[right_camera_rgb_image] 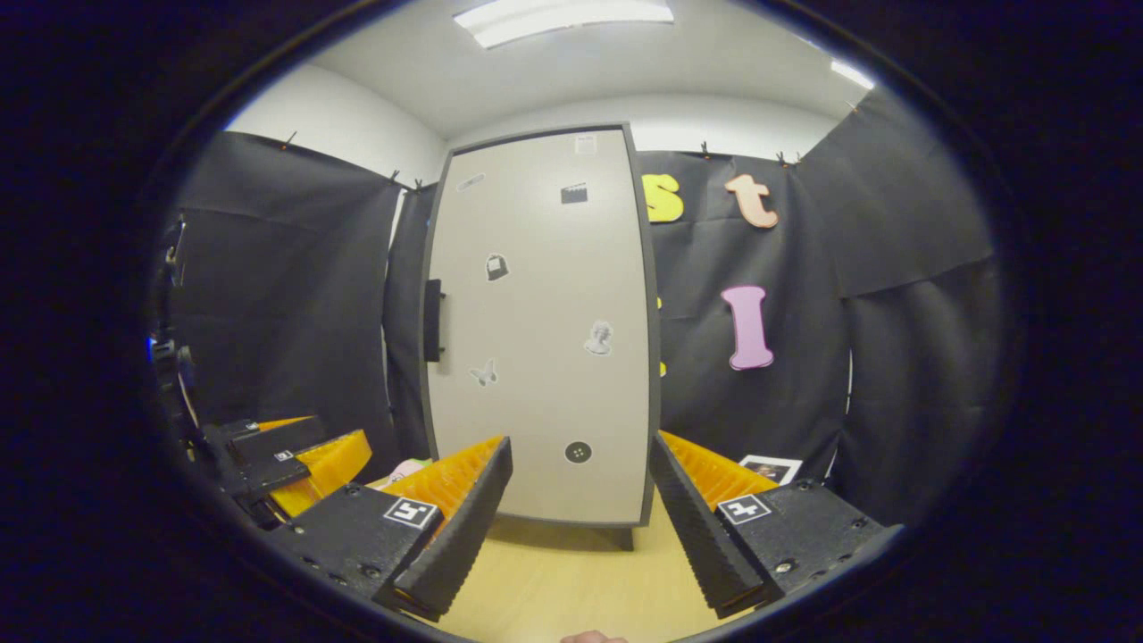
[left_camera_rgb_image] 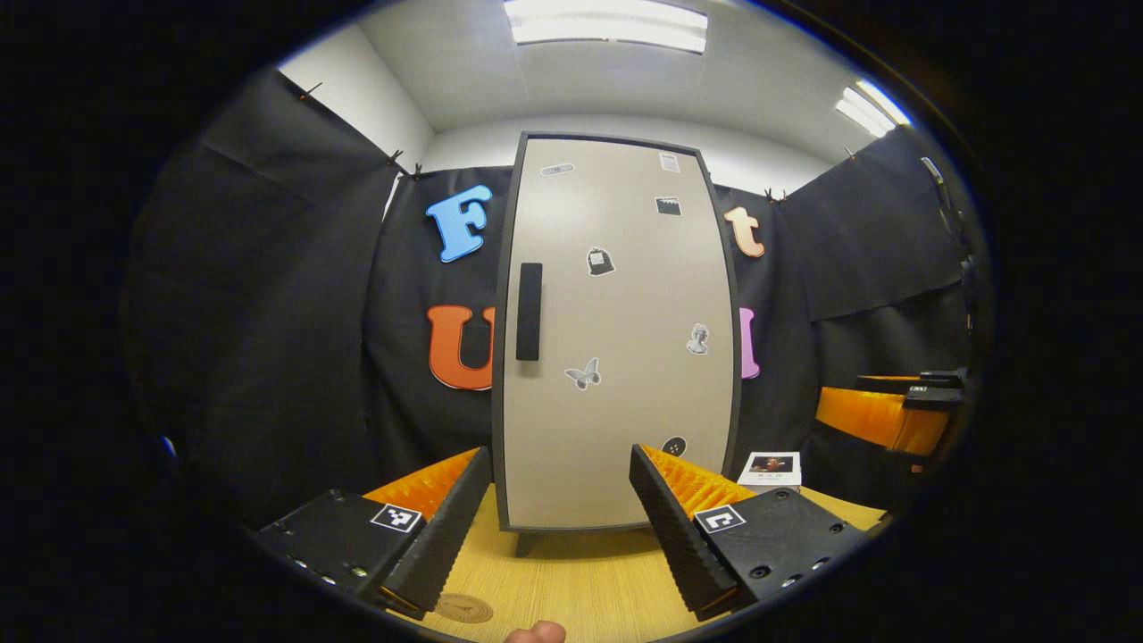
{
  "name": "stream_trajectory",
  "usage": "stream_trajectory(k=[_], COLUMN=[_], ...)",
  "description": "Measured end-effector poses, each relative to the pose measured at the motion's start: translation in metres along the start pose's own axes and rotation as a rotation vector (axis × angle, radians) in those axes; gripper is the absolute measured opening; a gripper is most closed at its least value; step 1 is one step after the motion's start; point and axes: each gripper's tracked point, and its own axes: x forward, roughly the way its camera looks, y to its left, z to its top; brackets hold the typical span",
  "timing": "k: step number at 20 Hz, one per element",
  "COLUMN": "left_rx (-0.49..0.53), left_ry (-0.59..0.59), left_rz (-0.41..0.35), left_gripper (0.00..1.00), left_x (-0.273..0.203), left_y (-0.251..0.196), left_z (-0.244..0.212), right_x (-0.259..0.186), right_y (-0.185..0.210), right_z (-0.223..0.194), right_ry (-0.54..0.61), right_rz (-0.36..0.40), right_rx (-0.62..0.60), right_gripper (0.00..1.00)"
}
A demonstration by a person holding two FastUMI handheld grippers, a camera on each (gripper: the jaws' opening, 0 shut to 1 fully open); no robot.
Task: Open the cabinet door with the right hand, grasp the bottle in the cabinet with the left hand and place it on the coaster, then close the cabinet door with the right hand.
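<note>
Left claw (left_camera_rgb_image: 561,527) gapes, empty, above surface (left_camera_rgb_image: 580,572); coaster (left_camera_rgb_image: 463,608) just below its left finger. Right claw (right_camera_rgb_image: 580,522) also spread, empty. Both face cabinet (left_camera_rgb_image: 616,339), door shut, handle (left_camera_rgb_image: 529,311) on its left edge. Bottle hidden. Small card (left_camera_rgb_image: 771,467) right of cabinet.

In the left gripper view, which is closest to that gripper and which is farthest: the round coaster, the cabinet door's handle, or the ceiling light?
1. The coaster: on the wooden table, low down beside the left gripper.
2. The handle: a dark bar on the left side of the shut cabinet door, straight ahead.
3. The ceiling light: overhead, above the cabinet.
</note>
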Motion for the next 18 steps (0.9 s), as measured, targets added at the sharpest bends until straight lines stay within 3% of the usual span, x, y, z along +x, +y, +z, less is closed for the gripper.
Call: stream_trajectory(k=[3, 7, 8, 9, 14, 15, 18], left_rx=[-0.016, -0.012, -0.008, -0.007, -0.018, -0.021, -0.01], left_ry=[0.008, 0.008, 0.008, 0.013, 0.038, 0.039, 0.036], left_rz=[0.007, 0.008, 0.008, 0.005, 0.015, 0.014, 0.024], left_gripper=[0.95, 0.95, 0.95, 0.95, 0.95, 0.95, 0.95], left_x=[-0.004, -0.009, -0.011, -0.013, -0.021, -0.021, -0.025], left_y=[0.003, 0.005, 0.005, 0.006, 0.012, 0.012, 0.017], left_z=[-0.001, -0.004, -0.003, -0.004, -0.009, -0.01, -0.007], right_x=[0.027, 0.07, 0.08, 0.093, 0.154, 0.163, 0.185], right_y=[0.02, 0.05, 0.055, 0.062, 0.107, 0.117, 0.147], right_z=[0.006, 0.024, 0.027, 0.032, 0.055, 0.06, 0.068], right_ry=[-0.001, 0.011, 0.007, 0.006, 0.004, 0.003, 0.015], right_rz=[0.047, 0.144, 0.155, 0.174, 0.275, 0.295, 0.352], right_rx=[0.005, 0.026, 0.022, 0.025, 0.01, 0.017, 0.013], right_gripper=[0.99, 0.99, 0.95, 0.99, 0.99, 0.95, 0.99])
